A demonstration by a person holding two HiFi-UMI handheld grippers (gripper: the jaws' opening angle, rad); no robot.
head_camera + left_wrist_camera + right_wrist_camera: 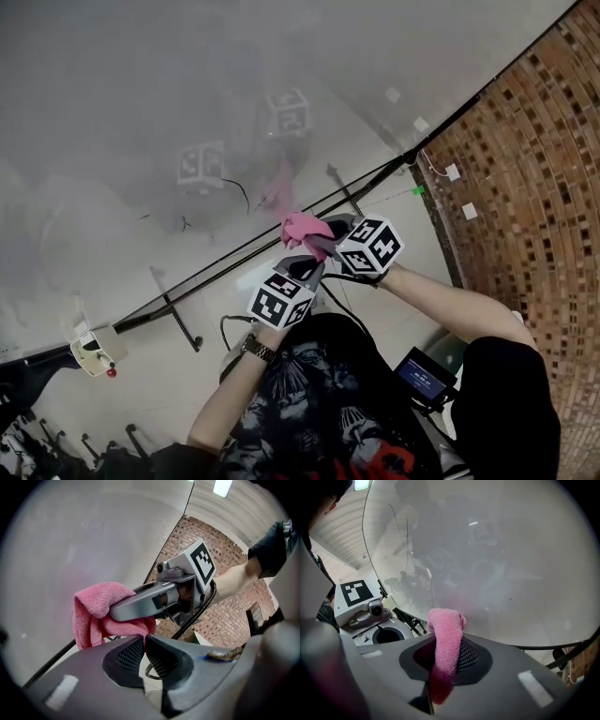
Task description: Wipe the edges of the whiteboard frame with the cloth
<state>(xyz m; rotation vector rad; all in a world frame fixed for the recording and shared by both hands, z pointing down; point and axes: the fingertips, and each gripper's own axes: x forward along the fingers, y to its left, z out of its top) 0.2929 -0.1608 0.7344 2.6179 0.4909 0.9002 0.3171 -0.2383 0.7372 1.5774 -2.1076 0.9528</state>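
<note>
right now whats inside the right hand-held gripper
The right hand-held gripper is shut on a folded pink terry cloth, top sticking out; the jaws cover its lower end.

Lower centre, the person is wearing a black printed T-shirt (328,403) and wristwatch (258,348); the grey left claw (144,638) and right claw (445,641) are bearing black-and-white marker cubes (281,300).

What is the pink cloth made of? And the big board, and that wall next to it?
The pink cloth looks like soft terry or microfibre fabric: its surface is fuzzy and it folds limply. The whiteboard looks smooth and glossy, since it shows faint reflections; what lies under the coating I cannot tell. The wall looks like rough, matte brown brick with pale mortar lines.
</note>
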